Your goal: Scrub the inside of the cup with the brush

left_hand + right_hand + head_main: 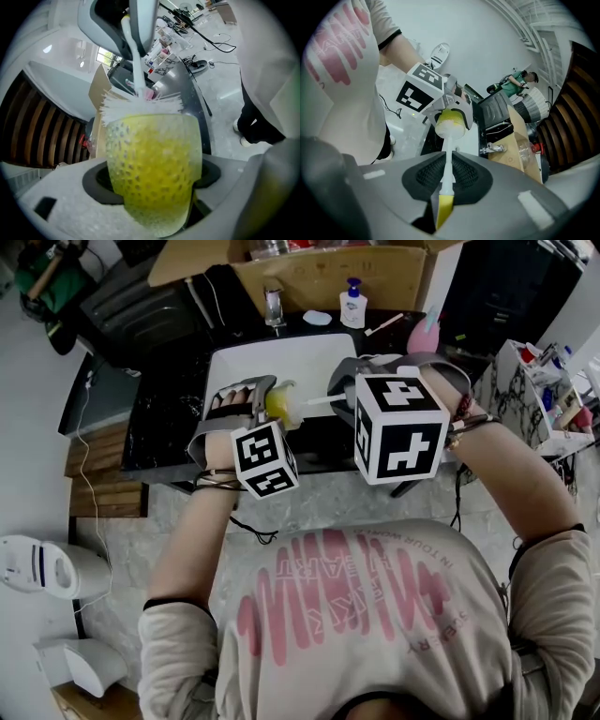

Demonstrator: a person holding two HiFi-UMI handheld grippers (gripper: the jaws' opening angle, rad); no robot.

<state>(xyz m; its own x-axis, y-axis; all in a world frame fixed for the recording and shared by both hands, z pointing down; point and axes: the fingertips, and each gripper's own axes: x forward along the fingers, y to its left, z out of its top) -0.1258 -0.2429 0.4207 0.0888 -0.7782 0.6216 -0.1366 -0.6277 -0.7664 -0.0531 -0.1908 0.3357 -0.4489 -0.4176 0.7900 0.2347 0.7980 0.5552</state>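
Note:
A dimpled yellow cup [152, 168] is clamped in my left gripper [154, 185], its mouth turned toward my right gripper. In the head view the cup [279, 404] is held over the white sink [234, 362]. My right gripper [445, 185] is shut on the white handle of a brush [448, 161] with a yellow end. The white bristle head [140, 103] sits at the cup's mouth, partly inside it. From the right gripper view the cup [451, 121] shows beyond the handle, filled by bristles.
A black counter [169, 409] surrounds the sink, with a tap [274, 306], a soap dispenser bottle [352, 304] and a cardboard box [328, 273] behind. A shelf of small bottles [553, 399] stands at right. White appliances [42, 568] sit on the floor at left.

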